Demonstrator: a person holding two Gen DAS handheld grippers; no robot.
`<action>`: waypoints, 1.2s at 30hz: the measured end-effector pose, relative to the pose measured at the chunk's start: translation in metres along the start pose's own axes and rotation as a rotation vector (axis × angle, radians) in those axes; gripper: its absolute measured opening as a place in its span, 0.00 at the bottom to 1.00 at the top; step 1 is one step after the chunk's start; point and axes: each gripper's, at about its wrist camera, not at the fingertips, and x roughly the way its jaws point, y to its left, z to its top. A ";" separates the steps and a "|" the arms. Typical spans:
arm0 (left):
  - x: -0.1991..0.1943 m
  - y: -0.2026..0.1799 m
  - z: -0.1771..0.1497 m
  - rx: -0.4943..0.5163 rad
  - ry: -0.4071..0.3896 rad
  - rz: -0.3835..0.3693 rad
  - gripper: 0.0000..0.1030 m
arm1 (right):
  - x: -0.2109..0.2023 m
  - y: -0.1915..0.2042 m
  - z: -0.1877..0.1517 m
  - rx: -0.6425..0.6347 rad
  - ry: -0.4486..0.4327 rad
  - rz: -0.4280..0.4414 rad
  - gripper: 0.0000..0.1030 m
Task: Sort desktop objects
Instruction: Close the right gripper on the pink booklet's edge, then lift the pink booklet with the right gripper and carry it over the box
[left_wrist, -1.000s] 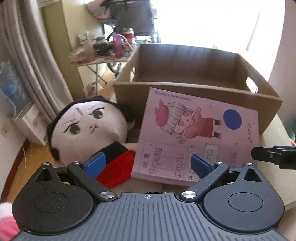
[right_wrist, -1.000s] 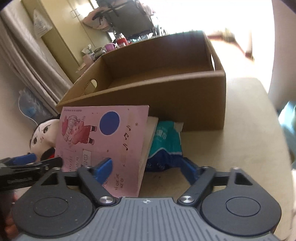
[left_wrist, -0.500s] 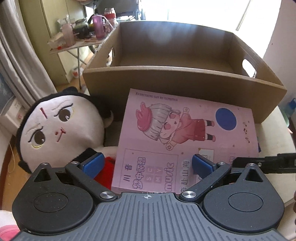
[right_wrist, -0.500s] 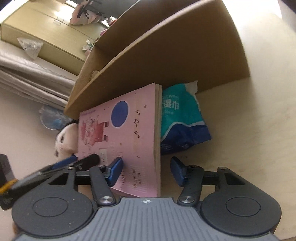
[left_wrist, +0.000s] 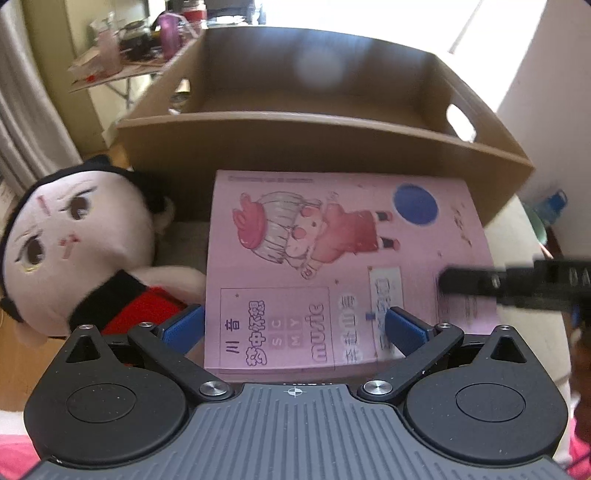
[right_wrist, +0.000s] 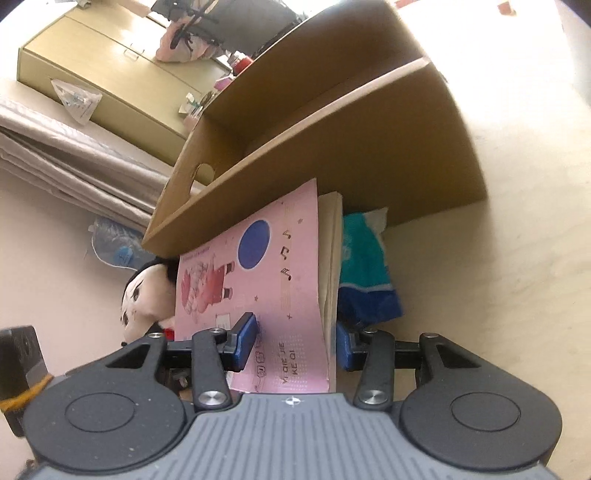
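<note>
Here, a flat glossy pink book (left_wrist: 343, 266) fronts a corrugated cardboard box (left_wrist: 317, 147).

I see strong daylight pouring in from about one o'clock in the left view, and the window there is washed out white. The box (left_wrist: 321, 147) has a pale glare spot on its back wall, and its front wall is dark in shadow. A black finger (left_wrist: 480, 282) at three o'clock is smeared with blur. In the right view the table (right_wrist: 517, 258) glows white near one o'clock. A soft shadow lies under the box. Both pictures bend at the edges, with dark corners.
</note>
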 end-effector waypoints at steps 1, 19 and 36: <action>0.003 -0.002 -0.001 0.004 0.006 -0.002 1.00 | 0.000 -0.002 0.001 0.004 0.000 0.000 0.46; 0.009 0.004 0.011 -0.037 -0.011 -0.008 1.00 | -0.005 -0.001 0.002 -0.002 -0.002 0.004 0.45; -0.028 -0.012 -0.005 -0.058 -0.091 0.015 1.00 | -0.039 0.025 -0.004 -0.115 -0.035 -0.023 0.46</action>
